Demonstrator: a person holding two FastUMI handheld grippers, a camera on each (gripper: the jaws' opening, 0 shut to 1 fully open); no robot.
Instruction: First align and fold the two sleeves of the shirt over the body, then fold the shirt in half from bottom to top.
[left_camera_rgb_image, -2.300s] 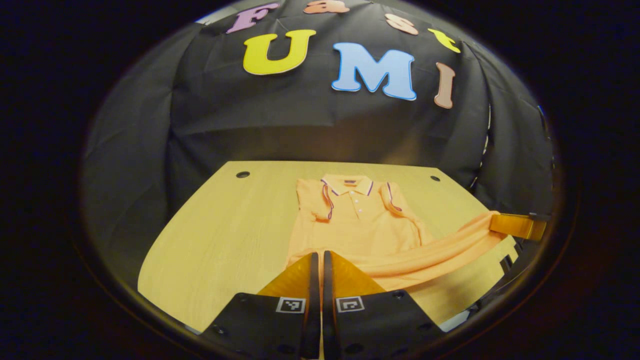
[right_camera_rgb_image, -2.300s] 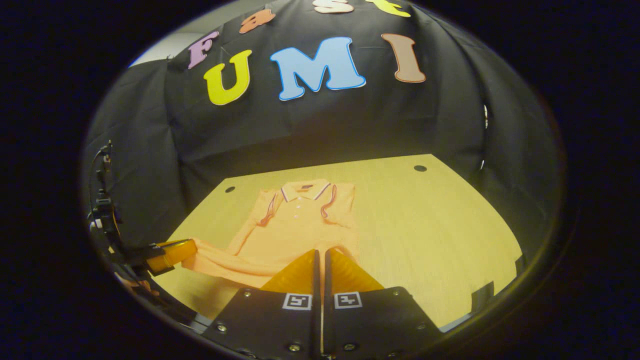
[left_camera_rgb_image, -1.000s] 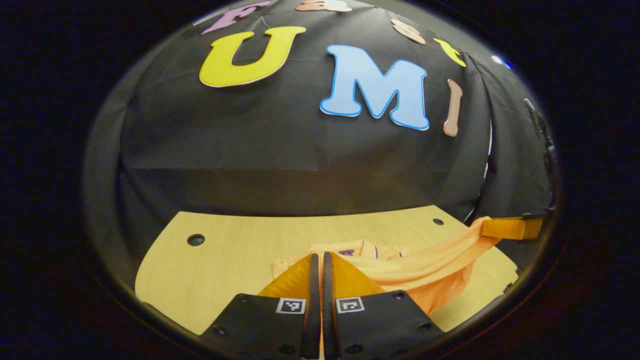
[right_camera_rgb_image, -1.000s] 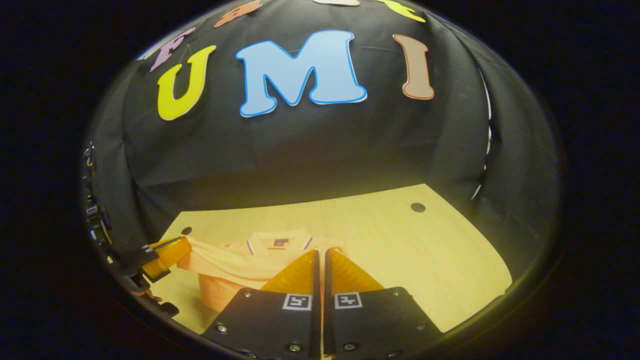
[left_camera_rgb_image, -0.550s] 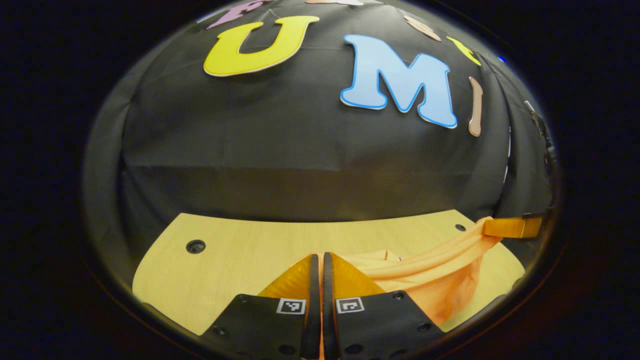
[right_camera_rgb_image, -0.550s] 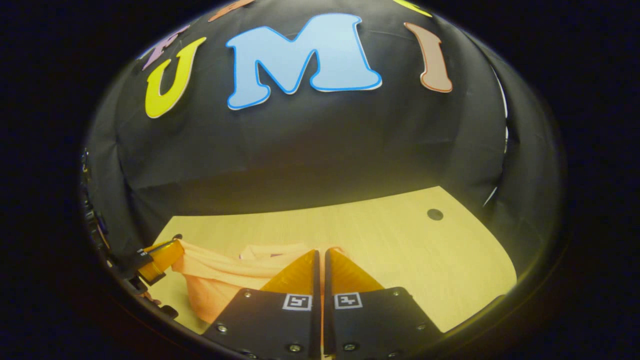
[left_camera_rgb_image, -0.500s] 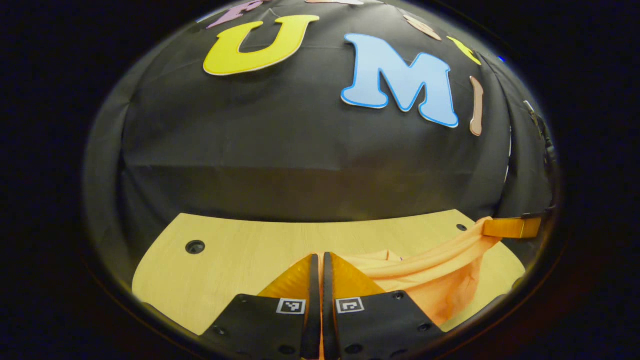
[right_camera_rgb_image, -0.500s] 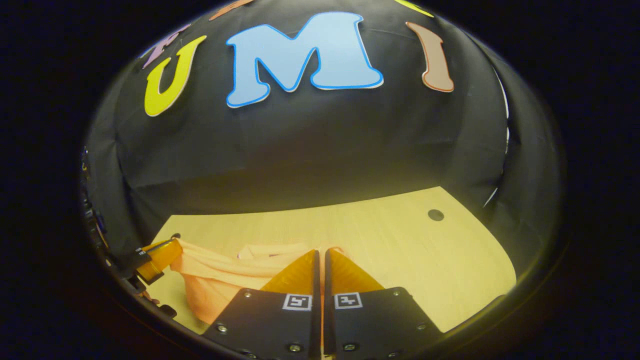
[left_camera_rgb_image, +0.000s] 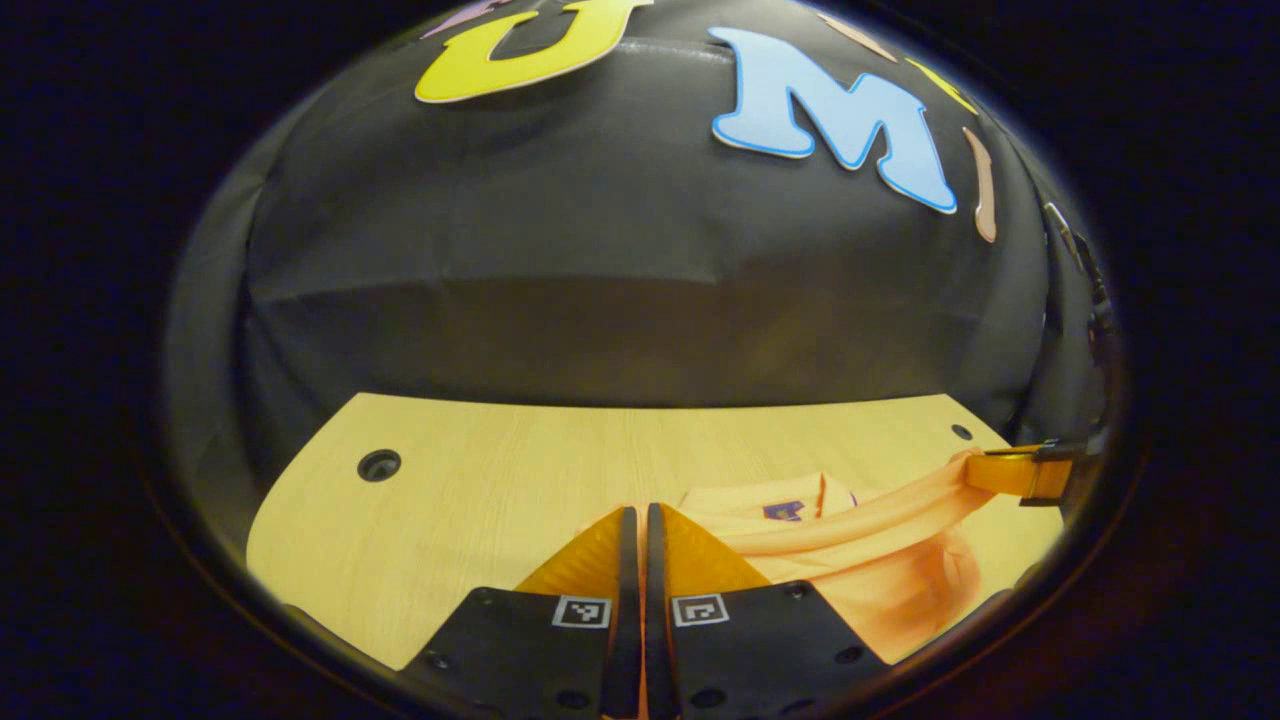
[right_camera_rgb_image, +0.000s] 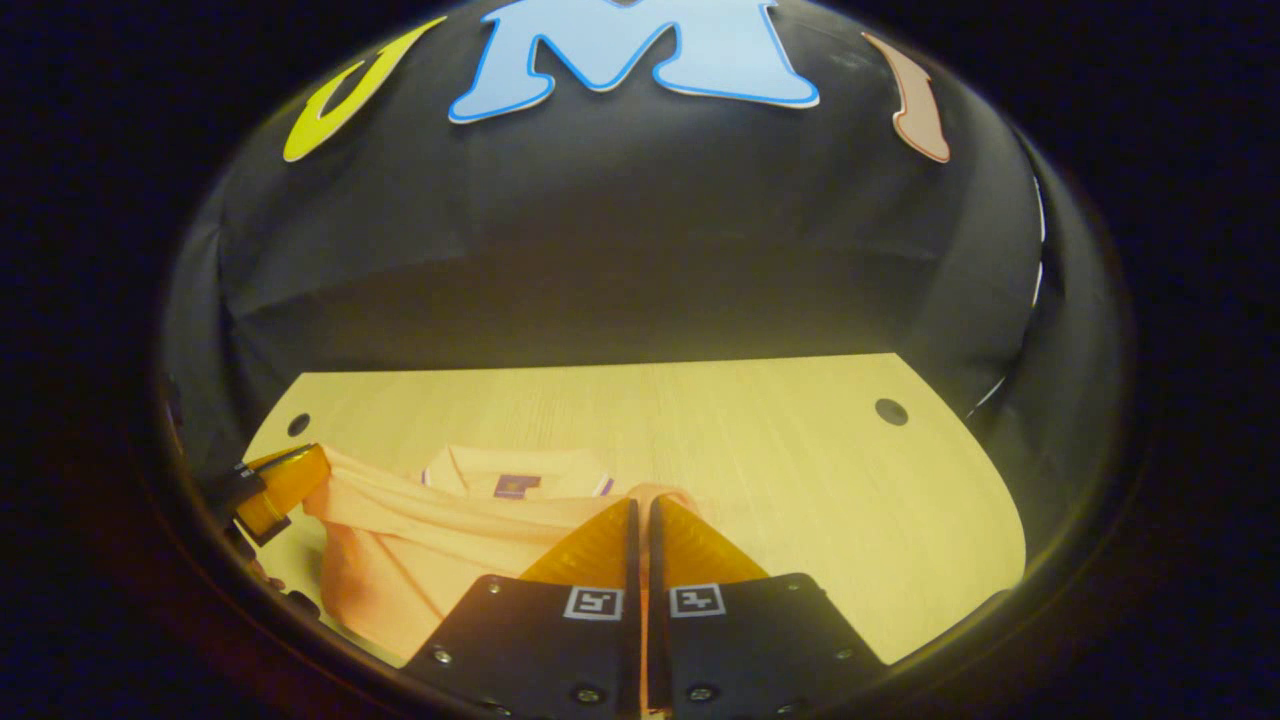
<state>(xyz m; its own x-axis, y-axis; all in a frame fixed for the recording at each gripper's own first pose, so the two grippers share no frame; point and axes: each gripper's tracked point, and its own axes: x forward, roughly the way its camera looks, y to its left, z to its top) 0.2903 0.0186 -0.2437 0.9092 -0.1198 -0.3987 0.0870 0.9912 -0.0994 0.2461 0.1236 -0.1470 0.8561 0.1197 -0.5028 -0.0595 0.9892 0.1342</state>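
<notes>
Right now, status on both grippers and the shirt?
Left gripper and right gripper shut on shirt hem. Hem carried over collar. Table ahead unobstructed.

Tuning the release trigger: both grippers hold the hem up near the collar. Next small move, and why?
Probably lower both together and lay the hem just short of the collar. The left gripper and right gripper are shut on the shirt, the hem hangs taut between them above the table, and the lower half is already doubled under.
</notes>
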